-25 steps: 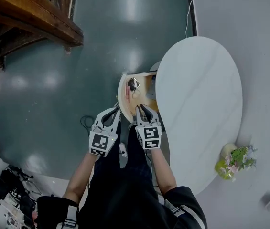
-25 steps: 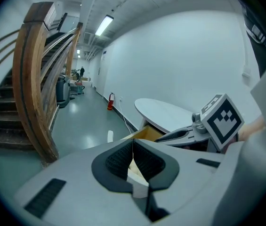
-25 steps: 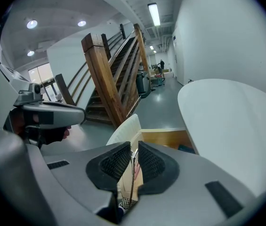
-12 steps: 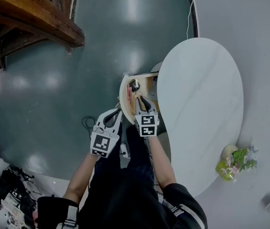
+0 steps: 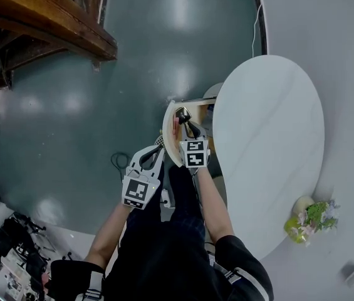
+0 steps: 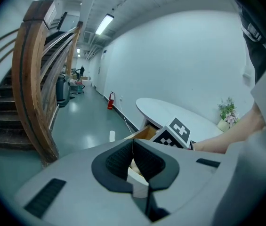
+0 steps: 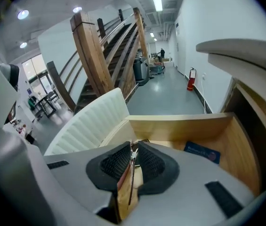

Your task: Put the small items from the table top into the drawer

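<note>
The drawer (image 5: 171, 138) stands pulled out from under the white oval table (image 5: 270, 143), its ribbed white front (image 7: 92, 121) toward me. My right gripper (image 5: 188, 125) reaches down into it, shut on a thin flat brown packet (image 7: 127, 175) that stands edge-on between the pads (image 7: 133, 150). On the drawer's wooden floor lie a blue card (image 7: 202, 152) and a small dark item (image 5: 180, 113) just beyond the right fingertips. My left gripper (image 5: 157, 149) hangs outside the drawer front, lower left of the right one, its pads (image 6: 133, 142) together with nothing between them.
The table top (image 6: 180, 114) overhangs the drawer's right side. A small flower pot (image 5: 308, 218) sits at the table's near end. A wooden staircase (image 5: 39, 17) rises at the upper left. A cable (image 5: 119, 162) lies on the grey floor left of the drawer.
My right gripper has moved forward and down into the drawer with the packet still in it. The left gripper has kept its place.
</note>
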The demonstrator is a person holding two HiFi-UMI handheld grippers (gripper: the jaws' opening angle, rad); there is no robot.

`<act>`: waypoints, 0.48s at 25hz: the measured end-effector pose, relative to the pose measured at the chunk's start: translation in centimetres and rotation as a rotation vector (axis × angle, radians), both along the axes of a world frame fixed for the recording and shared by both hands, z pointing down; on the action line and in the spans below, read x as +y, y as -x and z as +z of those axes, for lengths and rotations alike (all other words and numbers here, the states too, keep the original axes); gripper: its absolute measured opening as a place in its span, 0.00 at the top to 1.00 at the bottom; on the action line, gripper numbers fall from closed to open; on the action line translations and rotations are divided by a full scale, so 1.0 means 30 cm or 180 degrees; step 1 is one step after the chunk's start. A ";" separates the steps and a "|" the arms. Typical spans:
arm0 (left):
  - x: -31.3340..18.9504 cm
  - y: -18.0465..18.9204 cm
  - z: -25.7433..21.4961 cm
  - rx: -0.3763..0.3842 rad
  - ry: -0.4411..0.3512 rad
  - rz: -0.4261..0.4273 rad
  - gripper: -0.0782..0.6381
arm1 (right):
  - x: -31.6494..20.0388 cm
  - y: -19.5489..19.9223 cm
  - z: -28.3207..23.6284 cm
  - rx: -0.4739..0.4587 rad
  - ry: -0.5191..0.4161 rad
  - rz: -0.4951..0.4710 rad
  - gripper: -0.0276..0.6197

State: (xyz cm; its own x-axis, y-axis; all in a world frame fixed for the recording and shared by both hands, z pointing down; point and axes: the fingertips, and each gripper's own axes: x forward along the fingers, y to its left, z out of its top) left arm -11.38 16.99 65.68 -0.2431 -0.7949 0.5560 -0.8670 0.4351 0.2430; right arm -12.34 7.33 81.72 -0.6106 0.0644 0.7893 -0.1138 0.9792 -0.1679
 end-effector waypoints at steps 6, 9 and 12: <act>0.012 0.025 0.008 0.0009 0.0024 -0.0021 0.86 | -0.003 0.018 0.067 0.0158 -0.0008 -0.0038 0.85; 0.023 0.037 0.014 0.0007 0.0045 -0.0038 0.86 | 0.002 0.025 0.094 0.0195 0.0017 -0.0048 0.85; 0.034 0.052 0.024 0.0013 0.0056 -0.0065 0.86 | -0.005 0.027 0.127 0.0244 0.0000 -0.0053 0.85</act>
State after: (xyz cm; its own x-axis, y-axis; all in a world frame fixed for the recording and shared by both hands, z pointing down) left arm -12.95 18.00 66.39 -0.2569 -0.7799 0.5707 -0.8569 0.4569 0.2388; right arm -13.16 7.19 85.54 -0.5472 0.0739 0.8338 -0.1101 0.9811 -0.1592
